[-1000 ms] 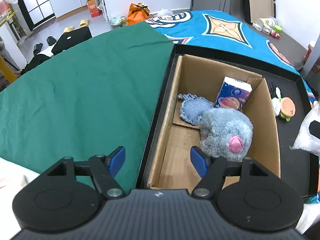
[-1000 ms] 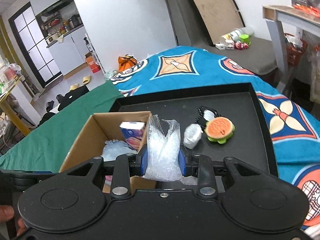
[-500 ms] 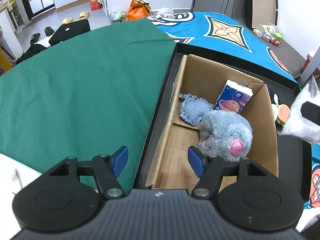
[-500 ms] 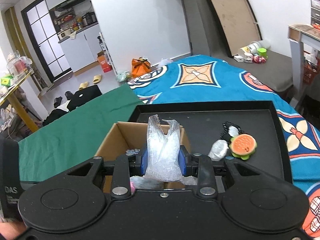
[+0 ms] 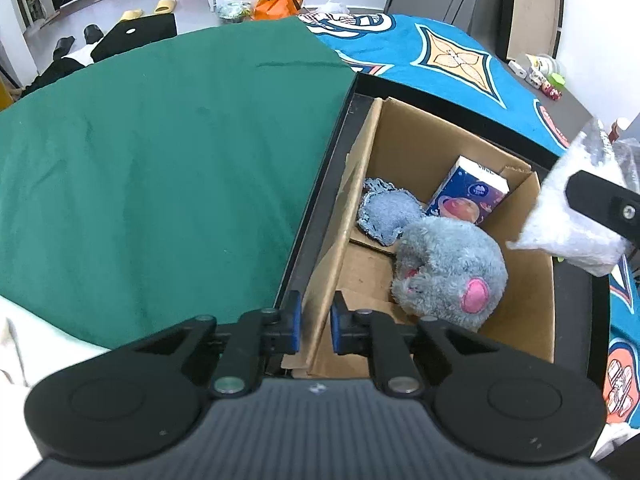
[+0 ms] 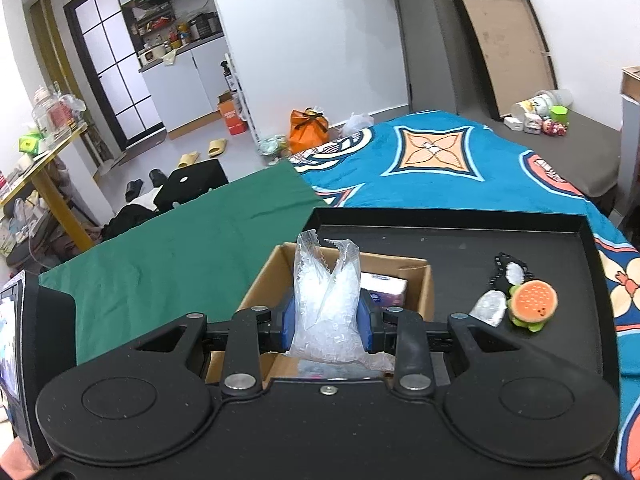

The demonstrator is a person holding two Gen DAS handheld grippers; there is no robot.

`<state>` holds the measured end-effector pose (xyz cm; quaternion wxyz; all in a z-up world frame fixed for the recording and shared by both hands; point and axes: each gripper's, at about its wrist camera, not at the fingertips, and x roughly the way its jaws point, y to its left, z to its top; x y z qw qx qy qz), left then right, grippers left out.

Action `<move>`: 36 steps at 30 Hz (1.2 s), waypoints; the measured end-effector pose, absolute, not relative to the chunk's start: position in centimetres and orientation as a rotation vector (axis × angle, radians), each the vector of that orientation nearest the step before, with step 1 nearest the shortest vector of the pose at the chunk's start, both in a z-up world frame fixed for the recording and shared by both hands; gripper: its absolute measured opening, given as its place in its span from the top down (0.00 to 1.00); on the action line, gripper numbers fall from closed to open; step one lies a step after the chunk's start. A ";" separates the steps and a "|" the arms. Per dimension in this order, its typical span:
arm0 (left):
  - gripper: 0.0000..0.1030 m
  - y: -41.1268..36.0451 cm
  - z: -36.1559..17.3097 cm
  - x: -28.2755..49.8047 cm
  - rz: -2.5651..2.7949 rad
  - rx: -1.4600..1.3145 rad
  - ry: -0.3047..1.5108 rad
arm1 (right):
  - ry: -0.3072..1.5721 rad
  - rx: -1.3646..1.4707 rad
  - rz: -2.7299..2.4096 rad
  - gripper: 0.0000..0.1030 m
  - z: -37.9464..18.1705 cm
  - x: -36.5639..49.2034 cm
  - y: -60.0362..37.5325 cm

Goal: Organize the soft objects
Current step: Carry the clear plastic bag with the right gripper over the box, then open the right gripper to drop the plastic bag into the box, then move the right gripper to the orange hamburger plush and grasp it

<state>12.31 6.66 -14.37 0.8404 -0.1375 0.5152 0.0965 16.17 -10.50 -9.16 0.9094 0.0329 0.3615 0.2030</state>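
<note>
Between the right gripper's (image 6: 327, 326) matt black plastic arms and blue pads sits a crinkly, glossy clear plastic bag (image 6: 326, 312) of white granules. Ahead of the left gripper (image 5: 314, 324), the cardboard box (image 5: 404, 152) is dull, rough brown, holding a fuzzy grey plush toy (image 5: 448, 270), a frayed denim pouch (image 5: 386, 212) and a shiny printed tissue pack (image 5: 468, 192). The tray (image 6: 440, 240) looks matt black; the green cloth (image 5: 160, 152) is smooth.

Ahead of your left fingers, the bed (image 5: 460, 68) carries a green cloth (image 5: 160, 152), a blue patterned blanket (image 6: 440, 168) and, to their right, a black tray (image 6: 540, 248).
</note>
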 end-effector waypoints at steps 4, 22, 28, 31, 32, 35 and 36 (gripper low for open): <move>0.87 7.0 -14.5 12.2 0.200 -0.309 1.085 | 0.749 0.067 0.438 0.70 -9.1 16.3 -9.4; 0.86 7.2 -14.7 12.4 0.194 -0.317 1.095 | 0.784 0.096 0.424 0.59 -9.6 15.9 -10.2; 0.83 6.5 -14.5 12.5 0.196 -0.269 1.100 | 0.787 0.113 0.375 0.59 -9.9 15.5 -12.9; 0.83 6.4 -14.5 12.5 0.203 -0.260 1.104 | 0.793 0.120 0.354 0.59 -10.3 15.4 -14.1; 0.81 6.4 -14.5 12.5 0.202 -0.259 1.105 | 0.797 0.123 0.348 0.59 -10.5 15.4 -14.6; 0.77 6.3 -14.4 12.5 0.208 -0.249 1.103 | 0.803 0.132 0.336 0.59 -10.9 15.3 -15.7; 0.74 6.2 -14.3 12.4 0.208 -0.245 1.101 | 0.804 0.135 0.333 0.59 -11.0 15.2 -15.9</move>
